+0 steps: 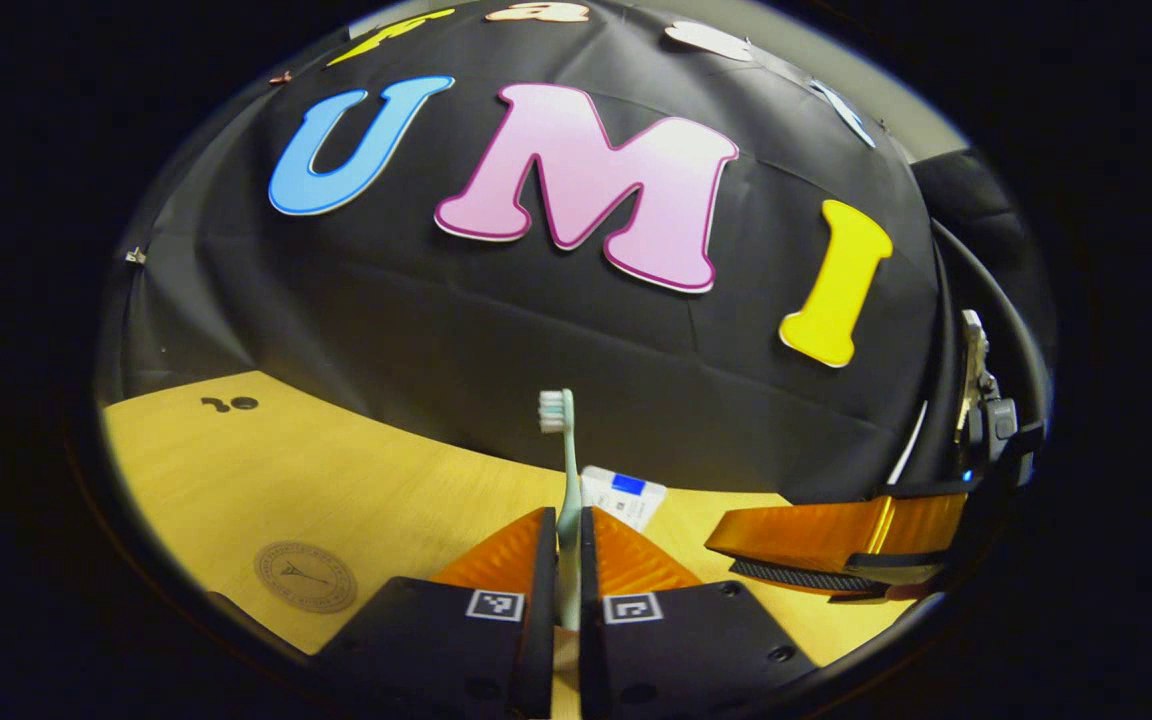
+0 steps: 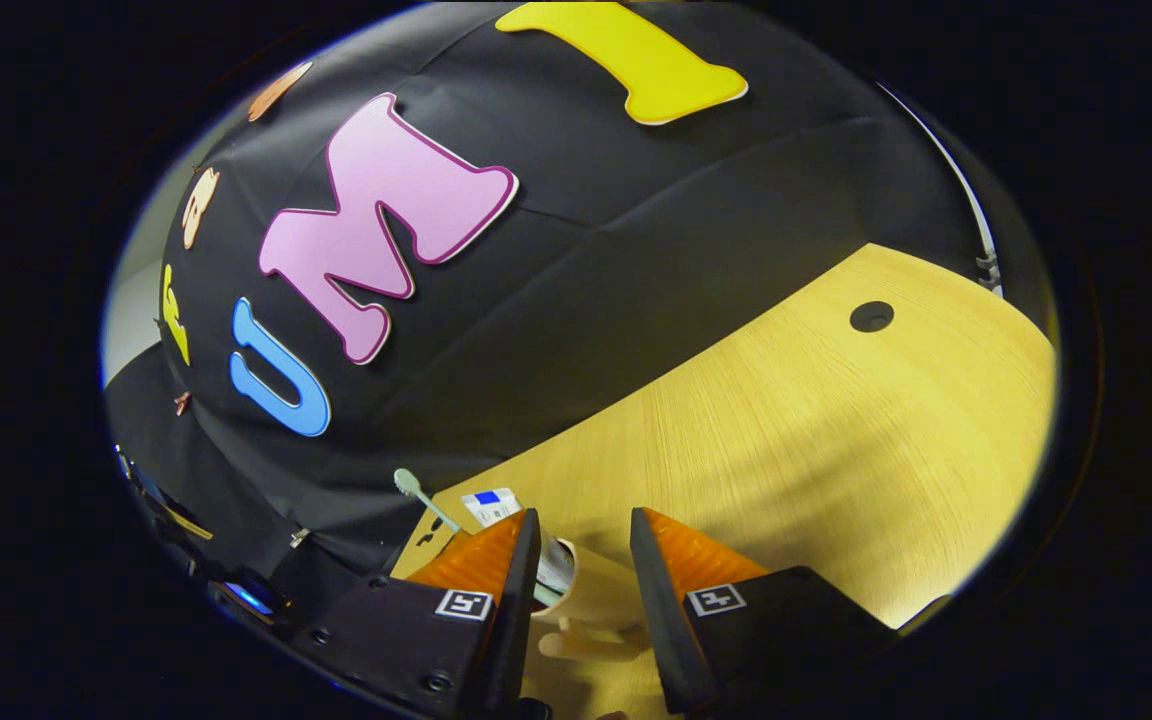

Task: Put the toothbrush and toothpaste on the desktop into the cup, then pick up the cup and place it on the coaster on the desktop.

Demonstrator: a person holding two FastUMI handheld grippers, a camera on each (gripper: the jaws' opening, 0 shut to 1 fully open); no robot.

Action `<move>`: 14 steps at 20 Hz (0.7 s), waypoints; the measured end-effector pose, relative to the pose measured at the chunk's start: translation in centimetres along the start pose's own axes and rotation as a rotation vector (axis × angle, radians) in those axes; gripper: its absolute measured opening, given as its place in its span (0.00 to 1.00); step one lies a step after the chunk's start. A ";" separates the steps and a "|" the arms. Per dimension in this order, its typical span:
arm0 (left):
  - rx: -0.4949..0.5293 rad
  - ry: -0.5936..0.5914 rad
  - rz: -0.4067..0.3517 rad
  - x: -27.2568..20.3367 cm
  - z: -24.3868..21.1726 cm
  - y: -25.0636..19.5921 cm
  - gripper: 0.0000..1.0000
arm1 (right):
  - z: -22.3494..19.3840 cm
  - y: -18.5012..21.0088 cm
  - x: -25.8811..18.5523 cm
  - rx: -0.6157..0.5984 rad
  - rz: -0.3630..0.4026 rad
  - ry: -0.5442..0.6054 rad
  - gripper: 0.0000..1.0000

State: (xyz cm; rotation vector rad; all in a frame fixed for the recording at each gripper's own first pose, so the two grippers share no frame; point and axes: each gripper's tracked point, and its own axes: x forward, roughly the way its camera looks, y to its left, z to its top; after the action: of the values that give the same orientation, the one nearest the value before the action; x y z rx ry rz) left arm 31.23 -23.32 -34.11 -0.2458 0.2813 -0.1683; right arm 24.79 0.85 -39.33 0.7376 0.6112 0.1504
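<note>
Left gripper [image 1: 566,560] clamped on the toothbrush [image 1: 566,470]; right gripper [image 2: 581,560] spread open around the cup [image 2: 576,590].

In the left gripper view both fingers press on the pale green handle, and the toothbrush stands upright with its bristled head up against the black wall cloth. Just behind it the white toothpaste [image 1: 624,497] box with a blue patch pokes up, and the other gripper reaches in from the right edge. A round coaster [image 1: 306,577] lies flat on the wooden desktop [image 1: 356,470] to the lower left, well apart. In the right gripper view the fingers sit on either side of the pale cup without clearly touching it; the brush head [image 2: 404,482] and the toothpaste end [image 2: 491,503] rise beyond the left-hand finger.
</note>
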 end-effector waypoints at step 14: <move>-0.010 0.187 0.063 -16.9 0.4 7.4 0.74 | -3.8 1.5 -5.7 -0.205 -0.112 0.302 0.59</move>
State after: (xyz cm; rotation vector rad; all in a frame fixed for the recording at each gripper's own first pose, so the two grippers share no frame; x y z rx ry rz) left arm 16.28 -12.79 -31.35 -0.2308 0.4756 -0.1276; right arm 18.12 2.22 -37.85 0.4832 0.9088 0.2197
